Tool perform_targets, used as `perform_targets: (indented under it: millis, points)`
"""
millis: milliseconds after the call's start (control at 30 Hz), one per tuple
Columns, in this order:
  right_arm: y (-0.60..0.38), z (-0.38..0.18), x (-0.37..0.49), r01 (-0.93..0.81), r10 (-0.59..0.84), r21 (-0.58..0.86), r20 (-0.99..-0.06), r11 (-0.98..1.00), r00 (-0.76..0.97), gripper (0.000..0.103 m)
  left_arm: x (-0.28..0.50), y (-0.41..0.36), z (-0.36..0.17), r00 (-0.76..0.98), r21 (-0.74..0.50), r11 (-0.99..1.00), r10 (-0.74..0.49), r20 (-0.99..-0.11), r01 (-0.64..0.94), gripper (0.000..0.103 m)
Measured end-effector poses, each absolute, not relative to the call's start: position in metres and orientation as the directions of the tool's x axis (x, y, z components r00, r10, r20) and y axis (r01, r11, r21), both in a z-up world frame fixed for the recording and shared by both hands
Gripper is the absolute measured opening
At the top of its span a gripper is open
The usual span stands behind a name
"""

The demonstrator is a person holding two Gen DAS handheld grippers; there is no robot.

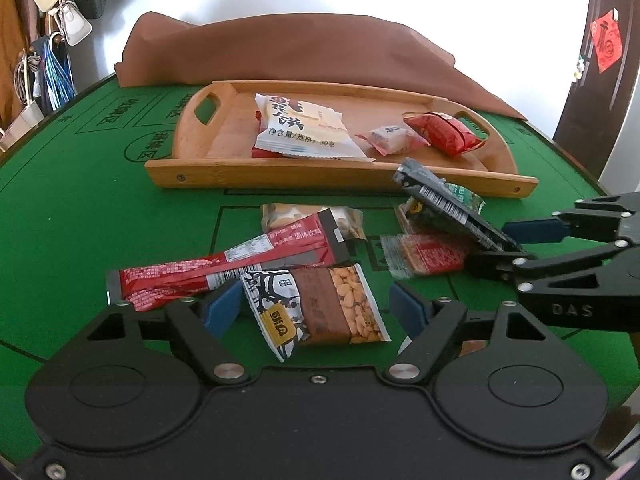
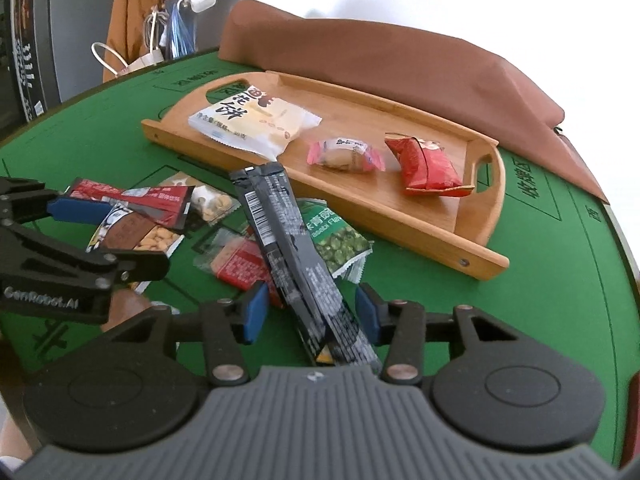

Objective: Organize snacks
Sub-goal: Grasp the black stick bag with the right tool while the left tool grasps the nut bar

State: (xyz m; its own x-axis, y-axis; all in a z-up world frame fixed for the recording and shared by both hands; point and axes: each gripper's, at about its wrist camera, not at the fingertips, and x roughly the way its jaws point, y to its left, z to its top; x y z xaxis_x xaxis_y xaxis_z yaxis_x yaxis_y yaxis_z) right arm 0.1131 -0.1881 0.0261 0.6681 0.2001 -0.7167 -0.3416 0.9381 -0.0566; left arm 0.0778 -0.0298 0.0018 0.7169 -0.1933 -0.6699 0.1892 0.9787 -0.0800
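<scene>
Our right gripper (image 2: 308,312) fingers loosely straddle the light, slippery black stick packet (image 2: 288,248), best pinched mid-length; left gripper (image 1: 316,308) fingers stand wide around the crinkly peanut bag (image 1: 320,308).

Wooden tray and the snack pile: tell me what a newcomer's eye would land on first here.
The wooden tray at the back of the green table stands out, with a white biscuit packet, a small pink sweet and a red packet in it. In front of it lies a jumble of loose snacks, where a long black sachet juts up between the right tool's pads and a peanut packet lies between the left tool's pads.
</scene>
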Motion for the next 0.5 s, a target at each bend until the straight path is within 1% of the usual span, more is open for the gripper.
perform_targets:
  millis: [100, 167, 200, 300, 367, 467, 500]
  points:
    - [-0.186, 0.026, 0.117, -0.350, 0.209, -0.054, -0.714, 0.935, 0.668, 0.062, 0.077, -0.032, 0.002, 0.721, -0.060, 0.981, -0.178, -0.669, 0.186, 0.070]
    - [-0.186, 0.026, 0.118, -0.356, 0.213, -0.054, -0.715, 0.933, 0.666, 0.062, 0.075, -0.033, 0.002, 0.729, -0.047, 0.982, -0.168, -0.663, 0.183, 0.057]
    - [-0.186, 0.026, 0.119, -0.355, 0.214, -0.049, -0.717, 0.934, 0.663, 0.062, 0.075, -0.033, 0.003, 0.727, -0.055, 0.981, -0.175, -0.664, 0.185, 0.056]
    - [-0.191, 0.028, 0.121, -0.348, 0.225, -0.028, -0.714, 0.937, 0.663, 0.062, 0.075, -0.029, 0.005, 0.725, -0.078, 0.980, -0.190, -0.662, 0.185, 0.049]
    - [-0.194, 0.029, 0.122, -0.344, 0.230, -0.019, -0.708, 0.939, 0.668, 0.063, 0.073, -0.027, 0.008, 0.732, -0.077, 0.980, -0.188, -0.655, 0.182, 0.041]
    - [-0.197, 0.027, 0.122, -0.342, 0.235, -0.010, -0.710, 0.940, 0.664, 0.064, 0.072, -0.023, 0.012, 0.739, -0.074, 0.981, -0.185, -0.648, 0.181, 0.039]
    - [-0.197, 0.025, 0.123, -0.343, 0.236, -0.006, -0.714, 0.939, 0.659, 0.064, 0.072, -0.023, 0.012, 0.738, -0.075, 0.981, -0.186, -0.649, 0.182, 0.043]
